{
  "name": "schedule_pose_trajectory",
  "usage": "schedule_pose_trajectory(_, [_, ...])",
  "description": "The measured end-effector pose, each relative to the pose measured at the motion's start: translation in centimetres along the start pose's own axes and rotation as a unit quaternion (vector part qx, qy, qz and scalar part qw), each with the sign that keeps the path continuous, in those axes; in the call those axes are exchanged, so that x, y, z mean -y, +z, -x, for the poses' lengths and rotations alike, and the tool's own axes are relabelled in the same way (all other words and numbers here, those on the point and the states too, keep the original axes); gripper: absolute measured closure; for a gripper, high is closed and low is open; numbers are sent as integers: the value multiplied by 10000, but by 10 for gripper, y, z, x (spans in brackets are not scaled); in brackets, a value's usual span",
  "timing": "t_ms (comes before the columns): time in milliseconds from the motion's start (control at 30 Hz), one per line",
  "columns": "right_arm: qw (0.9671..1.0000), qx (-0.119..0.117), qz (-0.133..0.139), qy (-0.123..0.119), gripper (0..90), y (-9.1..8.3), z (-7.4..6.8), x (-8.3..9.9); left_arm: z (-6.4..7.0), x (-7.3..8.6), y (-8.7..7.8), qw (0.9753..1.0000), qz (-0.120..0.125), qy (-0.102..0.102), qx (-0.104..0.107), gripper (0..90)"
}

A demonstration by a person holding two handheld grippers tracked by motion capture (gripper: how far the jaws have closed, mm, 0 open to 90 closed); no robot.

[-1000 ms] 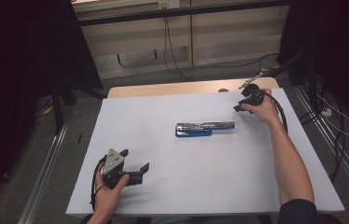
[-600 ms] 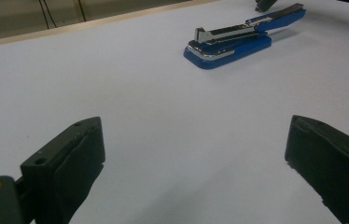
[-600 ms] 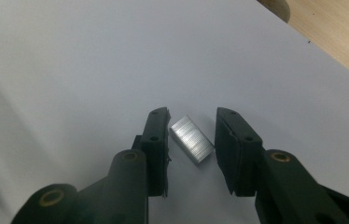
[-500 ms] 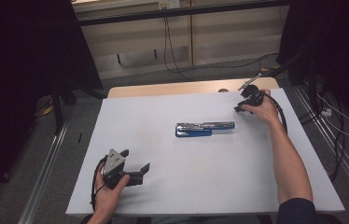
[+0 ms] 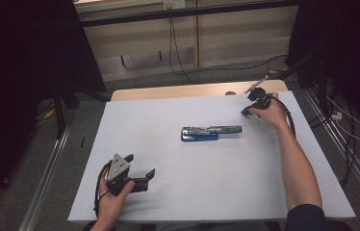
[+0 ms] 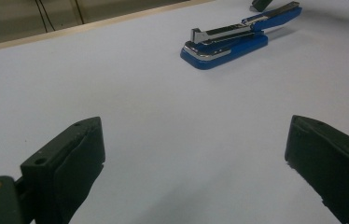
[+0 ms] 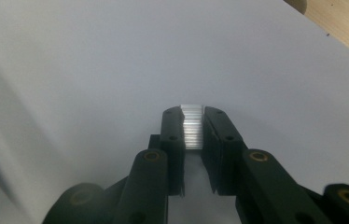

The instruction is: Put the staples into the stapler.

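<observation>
The right gripper has its jaws nearly closed on a small strip of staples, silvery and ribbed; only the strip's top and front face show between the jaws, the rest hidden. In the high view this gripper sits at the far right of the white tabletop, partly covered by the hand. The left gripper rests near the front left edge with its jaws spread wide and nothing between them. The blue stapler lies swung open in the middle of the tabletop, well apart from both; its far end is cut off in the left gripper view.
</observation>
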State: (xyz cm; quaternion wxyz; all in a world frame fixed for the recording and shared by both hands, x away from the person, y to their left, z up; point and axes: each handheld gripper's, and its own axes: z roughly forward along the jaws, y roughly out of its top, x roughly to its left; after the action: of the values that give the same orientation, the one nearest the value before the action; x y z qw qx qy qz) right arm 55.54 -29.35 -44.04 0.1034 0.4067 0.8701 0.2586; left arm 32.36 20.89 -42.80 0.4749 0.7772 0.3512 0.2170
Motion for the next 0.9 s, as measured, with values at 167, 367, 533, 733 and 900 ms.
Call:
schedule_pose_trajectory(167, [10000,26,-30,41,794,0,-1,-1,0,0,0,10000,7,-18,-4,50])
schedule_pose_trajectory(367, [9998,3,25,206,794,0,0,0,0,-2,0,10000,41,-24,-9,50])
schedule_pose_trajectory(533, [9998,-30,57,208,794,-3,-2,0,-2,-2,0,9999,59,-97,3,50])
schedule_pose_trajectory(733, [9996,-93,209,184,794,-9,-7,-1,-1,-3,-3,9998,137,-123,-4,50])
schedule_pose_trajectory(900, [9992,-161,326,134,794,-11,-14,1,-3,-2,-1,9999,83,-143,-36,50])
